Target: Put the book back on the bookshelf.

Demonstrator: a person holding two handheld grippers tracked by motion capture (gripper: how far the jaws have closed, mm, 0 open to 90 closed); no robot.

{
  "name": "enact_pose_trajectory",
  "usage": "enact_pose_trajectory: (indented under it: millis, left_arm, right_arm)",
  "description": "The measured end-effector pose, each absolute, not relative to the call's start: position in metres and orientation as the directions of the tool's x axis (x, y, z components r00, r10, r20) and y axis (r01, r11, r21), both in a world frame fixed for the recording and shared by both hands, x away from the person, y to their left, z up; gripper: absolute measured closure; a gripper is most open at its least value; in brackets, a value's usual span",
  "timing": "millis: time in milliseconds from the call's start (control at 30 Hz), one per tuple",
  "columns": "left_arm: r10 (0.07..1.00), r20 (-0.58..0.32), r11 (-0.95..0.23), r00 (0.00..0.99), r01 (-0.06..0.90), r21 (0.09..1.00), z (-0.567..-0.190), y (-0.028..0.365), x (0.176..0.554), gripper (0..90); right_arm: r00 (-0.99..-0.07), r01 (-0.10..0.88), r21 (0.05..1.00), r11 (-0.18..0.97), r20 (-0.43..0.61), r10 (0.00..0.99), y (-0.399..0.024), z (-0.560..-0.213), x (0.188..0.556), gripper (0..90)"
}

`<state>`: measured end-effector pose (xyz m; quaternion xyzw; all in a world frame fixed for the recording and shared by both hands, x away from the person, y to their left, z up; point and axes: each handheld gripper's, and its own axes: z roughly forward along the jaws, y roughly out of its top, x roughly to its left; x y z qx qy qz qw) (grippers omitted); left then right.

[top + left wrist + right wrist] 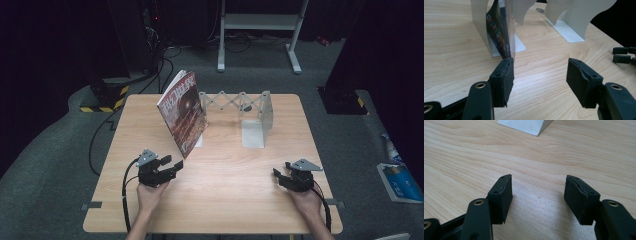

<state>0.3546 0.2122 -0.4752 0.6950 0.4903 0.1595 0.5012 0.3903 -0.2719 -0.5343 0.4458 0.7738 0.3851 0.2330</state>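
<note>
High view: a wooden table [235, 190] carries, toward its far side, an expanding bookend rack [235, 102] with a scissor lattice between two pale metal end plates, the right plate [260, 122] standing bare. A magazine [182, 112] stands on its lower edge at the rack's left end, tilted, its reddish cover turned toward the near right. Beyond the table lie a dark floor, a yellow-and-black striped base [105, 102] at the far left and a white frame [260, 30] at the far centre.

My left gripper [167, 167] rests at the near left, just near of the magazine's lower corner; my right gripper [282, 175] rests at the near right, well apart from rack and magazine. Nothing lies on the bare table between my grippers and the rack.

Left gripper view: my jaws stand apart with nothing between them. The magazine's [501, 32] lower corner comes down right at the tip of the left-hand jaw; whether it touches I cannot tell. Bare wood fills the gap. The left bookend plate [481, 25] rises behind the magazine, and my right gripper's tips [624, 55] show at the far right edge.

Right gripper view: my right gripper [539, 186] is wide open and holds nothing, with bare table below and the foot of a bookend plate [526, 125] ahead.
</note>
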Motion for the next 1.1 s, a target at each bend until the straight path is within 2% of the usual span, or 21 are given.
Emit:
enact_pose_trajectory:
  millis: [567, 1100]
  left_arm:
    - [0.836, -0.244, -0.060, 0.492, 0.523, 0.850, -0.487, 0.191, 0.355, 39.0]
    - [0.832, -0.181, -0.148, 0.524, 0.525, 0.838, -0.501, 0.163, 0.360, 39.1]
  right_arm:
    - [-0.495, 0.509, 0.804, 0.307, -0.018, 0.869, -0.272, -0.534, 0.390, 39.6]
    - [-0.495, 0.508, 0.805, 0.307, -0.019, 0.869, -0.272, -0.534, 0.390, 39.7]
